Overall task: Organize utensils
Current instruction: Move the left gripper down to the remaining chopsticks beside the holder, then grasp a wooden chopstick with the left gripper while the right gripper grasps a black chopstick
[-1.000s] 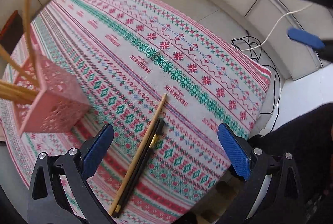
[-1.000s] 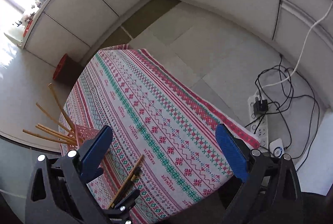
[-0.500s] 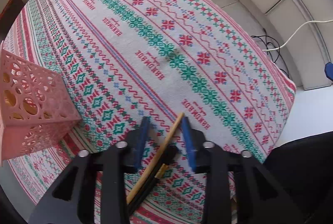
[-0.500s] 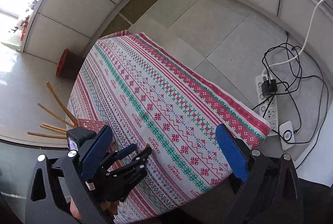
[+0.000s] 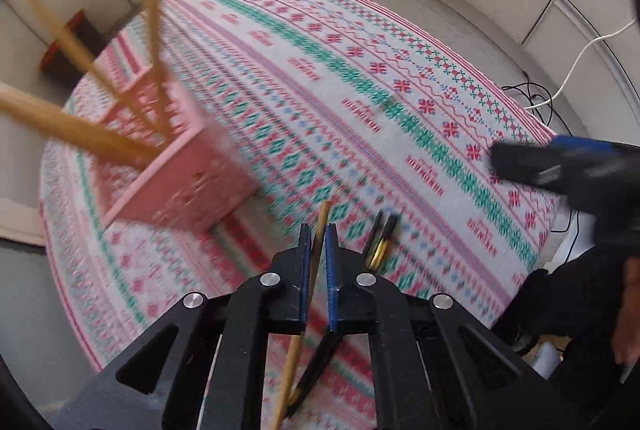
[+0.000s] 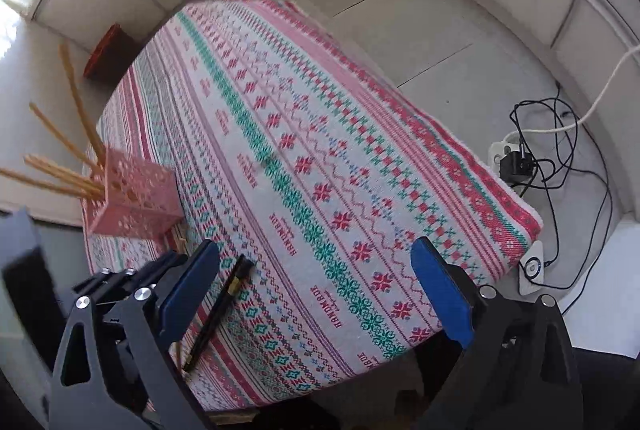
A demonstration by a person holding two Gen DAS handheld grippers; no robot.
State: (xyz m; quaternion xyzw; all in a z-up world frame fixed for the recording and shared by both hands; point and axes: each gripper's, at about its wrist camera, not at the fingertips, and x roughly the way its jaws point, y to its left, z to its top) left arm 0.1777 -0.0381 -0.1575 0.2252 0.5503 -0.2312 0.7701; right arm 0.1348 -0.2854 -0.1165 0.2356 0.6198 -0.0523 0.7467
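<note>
My left gripper (image 5: 316, 236) is shut on a light wooden chopstick (image 5: 322, 220), held just above the patterned tablecloth (image 5: 360, 78). A black chopstick pair with a gold band (image 5: 382, 244) lies on the cloth just right of it. To the left stands a pink perforated holder (image 5: 176, 174) with several wooden chopsticks in it. My right gripper (image 6: 316, 290) hovers over the table's near part with its jaws closing. The black chopsticks (image 6: 224, 306) lie below, just inside its left finger (image 6: 188, 290), and the pads do not touch them. The pink holder (image 6: 136, 198) is at the left.
The table's right edge (image 6: 520, 226) drops to a tiled floor with a white power strip (image 6: 516, 162) and tangled black cables. A red object (image 6: 106, 50) stands on the floor beyond the far left corner. A person's dark clothing (image 5: 580, 310) fills the lower right.
My left gripper closed on the wooden chopstick and lifted it off the cloth, leaving the black pair lying there. My right gripper came down closer to the table, over the black chopsticks.
</note>
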